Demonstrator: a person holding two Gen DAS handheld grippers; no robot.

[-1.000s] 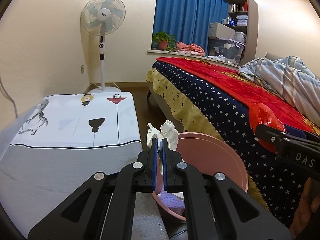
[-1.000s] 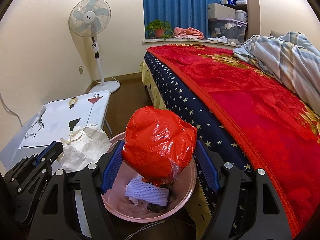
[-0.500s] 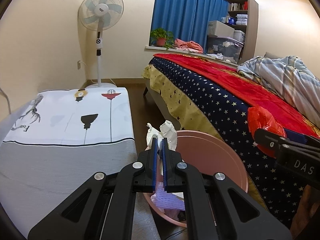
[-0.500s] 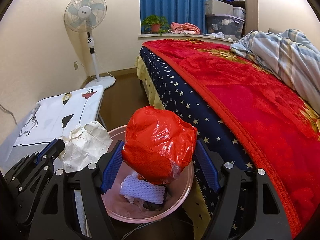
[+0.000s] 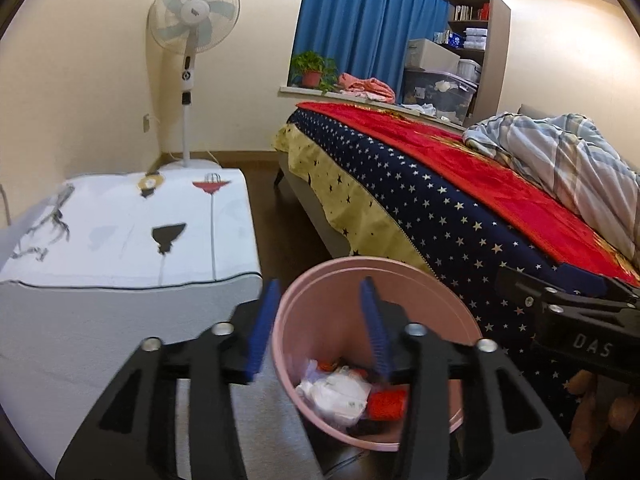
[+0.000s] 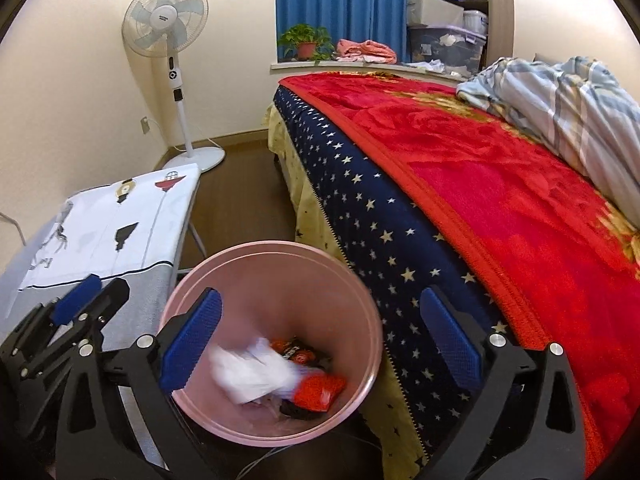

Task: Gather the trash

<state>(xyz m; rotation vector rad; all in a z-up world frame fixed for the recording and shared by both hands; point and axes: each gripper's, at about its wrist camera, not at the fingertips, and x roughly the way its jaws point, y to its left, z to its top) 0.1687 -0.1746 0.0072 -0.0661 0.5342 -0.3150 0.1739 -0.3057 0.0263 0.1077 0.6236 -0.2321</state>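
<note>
A pink trash bin [image 5: 348, 272] [image 6: 360, 292] stands on the floor between the bed and a covered table. Inside lie crumpled white paper [image 5: 336, 394] [image 6: 256, 374], blurred in the right wrist view, and a red plastic bag [image 5: 388, 404] [image 6: 320, 392]. My left gripper [image 5: 320, 332] is open and empty above the bin's left rim. My right gripper [image 6: 320, 340] is open wide and empty above the bin. The right gripper's body shows in the left wrist view [image 5: 572, 320]; the left gripper shows in the right wrist view [image 6: 76, 304].
A bed [image 6: 500, 184] with a red blanket and starred navy cover lies close on the right, a striped quilt [image 6: 560, 92] on it. A table under a white printed cloth [image 5: 120, 232] is on the left. A standing fan [image 5: 192, 40] is by the far wall.
Both grippers opened. The white paper left the left gripper and the red bag left the right gripper; both now lie in the bin.
</note>
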